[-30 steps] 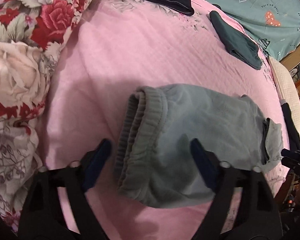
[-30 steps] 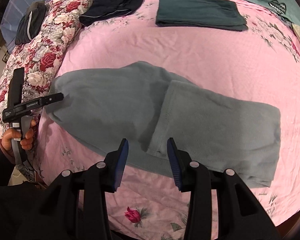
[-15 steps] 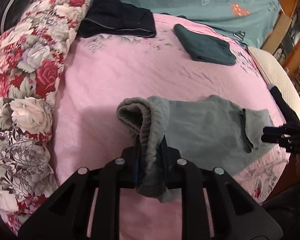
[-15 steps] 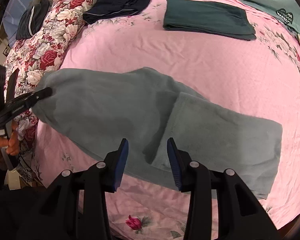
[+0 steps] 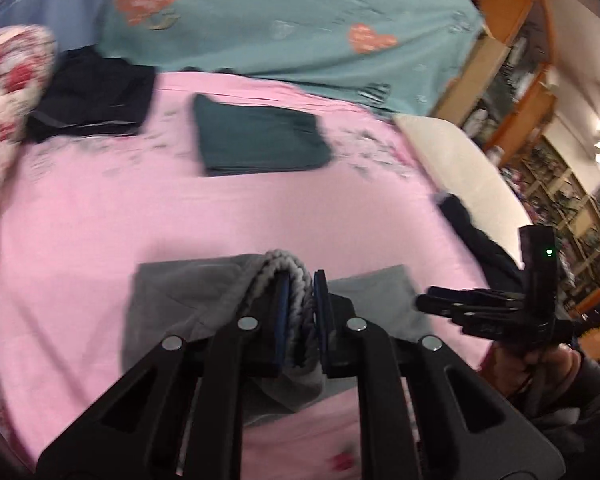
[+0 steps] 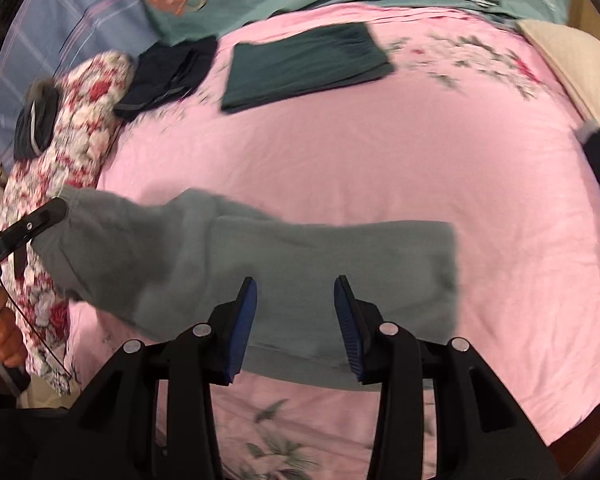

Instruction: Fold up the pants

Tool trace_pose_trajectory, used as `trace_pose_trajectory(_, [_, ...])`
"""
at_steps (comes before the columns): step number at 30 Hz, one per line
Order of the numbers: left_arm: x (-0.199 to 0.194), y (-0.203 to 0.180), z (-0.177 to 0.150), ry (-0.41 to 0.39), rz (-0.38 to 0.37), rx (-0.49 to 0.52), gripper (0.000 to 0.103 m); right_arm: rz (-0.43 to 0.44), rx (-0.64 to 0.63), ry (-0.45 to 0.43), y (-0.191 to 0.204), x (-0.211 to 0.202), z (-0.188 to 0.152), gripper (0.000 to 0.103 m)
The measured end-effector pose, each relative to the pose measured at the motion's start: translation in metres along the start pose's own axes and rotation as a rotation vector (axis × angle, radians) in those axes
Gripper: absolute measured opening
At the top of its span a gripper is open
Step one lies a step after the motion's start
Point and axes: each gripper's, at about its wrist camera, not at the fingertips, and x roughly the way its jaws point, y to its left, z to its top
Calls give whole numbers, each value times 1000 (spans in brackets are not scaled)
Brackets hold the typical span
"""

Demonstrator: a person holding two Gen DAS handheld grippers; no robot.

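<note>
Grey sweatpants [image 6: 300,272] lie on the pink bedsheet [image 6: 360,152], legs folded over to the right. My left gripper [image 5: 300,280] is shut on the ribbed waistband [image 5: 296,292] and holds it lifted above the bed; the rest of the pants [image 5: 164,296] hangs below it. In the right wrist view the left gripper [image 6: 56,210] shows at the far left, holding the waist end up. My right gripper [image 6: 296,292] is open and empty, hovering over the folded leg part. It also shows in the left wrist view [image 5: 432,302] at the right.
Folded dark green pants [image 6: 304,64] and folded navy pants [image 6: 168,72] lie at the far side of the bed. A floral quilt [image 6: 72,120] lies along the left. A teal blanket [image 5: 280,20] is behind. A cream pillow [image 5: 460,168] and a dark garment [image 5: 476,232] lie at the right.
My left gripper closed on the waistband, lifted it and carried it toward the right. My right gripper stayed open and shifted over the folded legs.
</note>
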Motion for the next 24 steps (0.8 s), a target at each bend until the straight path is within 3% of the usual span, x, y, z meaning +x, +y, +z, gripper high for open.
trace_pose_trajectory(5, [94, -111, -2, 90, -85, 114, 12, -22, 84, -56, -66, -30, -8, 41])
trace_pose_trajectory(10, [168, -182, -12, 182, -79, 199, 15, -47, 135, -79, -122, -50, -21, 41])
trace_pose_trajectory(12, [180, -196, -17, 239, -69, 206, 54, -54, 166, -83, -144, -55, -29, 41])
trace_pose_trajectory(13, [177, -201, -19, 239, -42, 206, 59, -48, 184, -78, -153, -56, -32, 41])
trace_pose_trajectory(15, [151, -204, -18, 184, -74, 221, 74, -28, 205, -73, -165, -58, -38, 41])
trace_pose_trajectory(17, [115, -194, -11, 116, -42, 202, 84, -2, 202, -74, -171, -59, -41, 41])
trace_pose_trajectory(18, [90, -178, -5, 57, 9, 165, 91, 15, 198, -76, -171, -59, -41, 41])
trace_pose_trajectory(21, [44, -119, 2, -25, 226, 62, 94, 103, 172, -79, -164, -58, -39, 41])
trace_pose_trajectory(24, [24, -64, -4, 15, 365, -39, 94, 224, 118, -72, -141, -50, -35, 41])
